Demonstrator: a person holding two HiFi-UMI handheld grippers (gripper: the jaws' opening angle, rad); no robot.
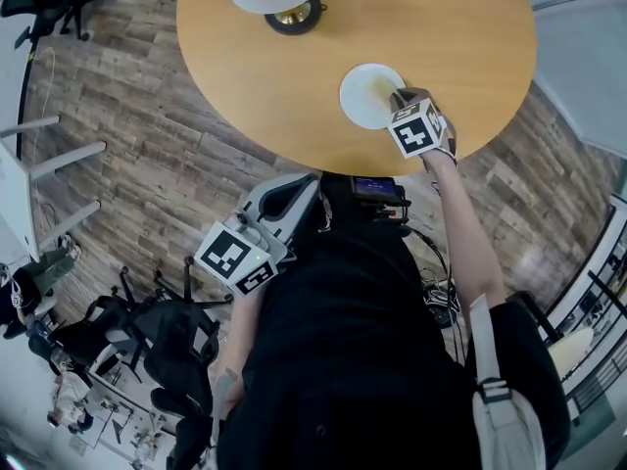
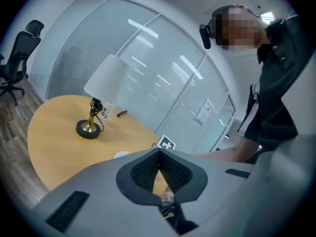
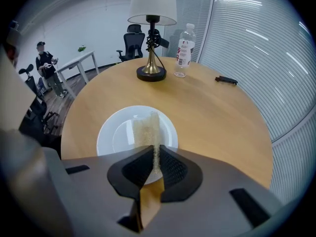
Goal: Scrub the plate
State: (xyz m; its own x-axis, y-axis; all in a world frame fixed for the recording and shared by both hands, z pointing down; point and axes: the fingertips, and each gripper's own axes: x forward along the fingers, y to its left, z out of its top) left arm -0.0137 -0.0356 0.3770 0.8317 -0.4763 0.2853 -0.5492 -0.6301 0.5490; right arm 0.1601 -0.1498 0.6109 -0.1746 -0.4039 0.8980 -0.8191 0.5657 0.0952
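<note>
A white plate (image 1: 364,94) lies on the round wooden table (image 1: 460,37) near its front edge; in the right gripper view the plate (image 3: 114,135) is just ahead of the jaws. My right gripper (image 1: 398,100) is shut on a beige sponge (image 3: 146,130), which stands on edge over the middle of the plate. Whether the sponge touches the plate, I cannot tell. My left gripper (image 1: 310,184) hangs low beside the person's body, off the table's near edge. Its jaws (image 2: 159,154) are shut with nothing between them.
A lamp with a white shade (image 3: 152,4) and a brass base (image 1: 294,16) stands at the back of the table. Beside it are a clear water bottle (image 3: 183,44) and a small black item (image 3: 226,80). Office chairs (image 1: 157,336) stand on the wood floor at the left.
</note>
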